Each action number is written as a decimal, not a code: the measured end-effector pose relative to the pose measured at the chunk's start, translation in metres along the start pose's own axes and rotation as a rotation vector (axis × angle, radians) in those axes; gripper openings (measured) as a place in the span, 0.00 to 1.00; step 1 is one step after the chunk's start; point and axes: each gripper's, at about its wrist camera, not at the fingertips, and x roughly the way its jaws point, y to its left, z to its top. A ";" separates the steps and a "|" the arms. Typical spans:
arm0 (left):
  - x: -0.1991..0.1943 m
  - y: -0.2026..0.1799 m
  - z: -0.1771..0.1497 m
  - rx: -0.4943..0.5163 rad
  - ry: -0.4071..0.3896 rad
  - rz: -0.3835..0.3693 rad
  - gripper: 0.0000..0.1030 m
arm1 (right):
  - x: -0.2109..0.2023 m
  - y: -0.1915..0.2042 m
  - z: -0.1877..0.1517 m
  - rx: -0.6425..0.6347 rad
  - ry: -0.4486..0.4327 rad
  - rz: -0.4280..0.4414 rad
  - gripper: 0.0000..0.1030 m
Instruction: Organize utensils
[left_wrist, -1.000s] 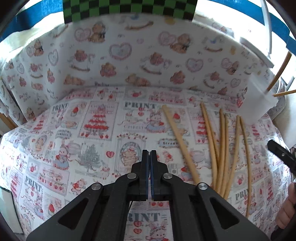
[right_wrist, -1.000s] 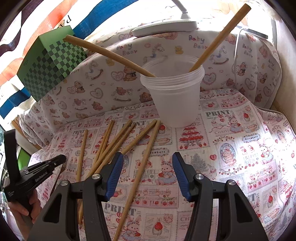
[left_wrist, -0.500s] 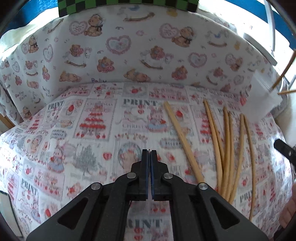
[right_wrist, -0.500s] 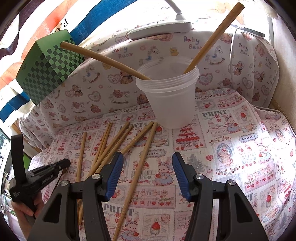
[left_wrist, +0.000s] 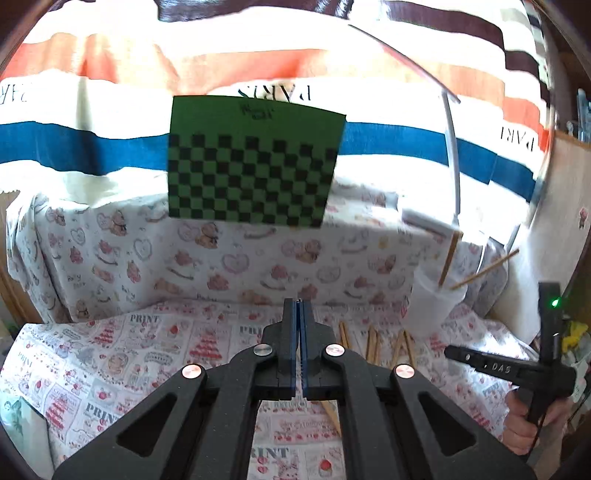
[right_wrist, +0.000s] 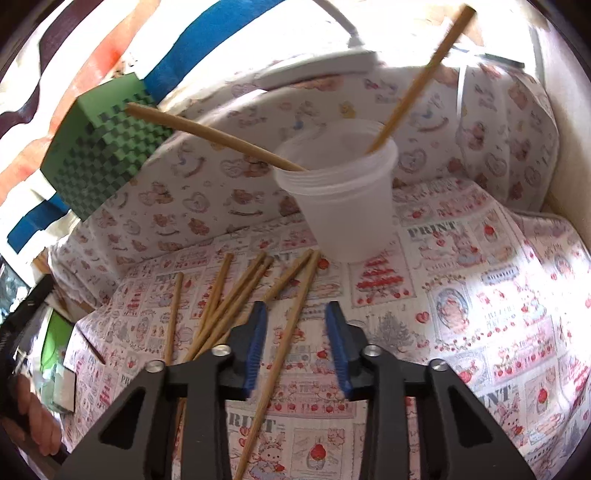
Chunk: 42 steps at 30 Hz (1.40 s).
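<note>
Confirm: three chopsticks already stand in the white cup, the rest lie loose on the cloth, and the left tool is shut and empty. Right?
Wrong count. The right wrist view shows two chopsticks in the white cup, not three. The rest do lie loose on the cloth, and the left tool is shut and empty.

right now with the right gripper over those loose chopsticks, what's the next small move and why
Probably let the right gripper finish closing on the chopstick that runs between its pads, then lift. Its jaws are closing but the pads do not yet press the stick. The plastic cup just beyond already holds two chopsticks, while several lie loose on the printed cloth. The left gripper is shut and empty.
</note>
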 end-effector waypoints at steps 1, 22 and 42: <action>0.001 0.004 0.001 -0.023 0.005 -0.012 0.00 | 0.002 -0.002 0.001 0.011 0.008 0.006 0.32; -0.009 0.040 0.006 -0.150 -0.044 0.023 0.00 | 0.046 0.023 0.024 0.180 0.118 -0.038 0.15; -0.003 0.063 0.007 -0.194 -0.018 0.067 0.00 | 0.094 0.050 0.016 0.179 0.169 -0.128 0.08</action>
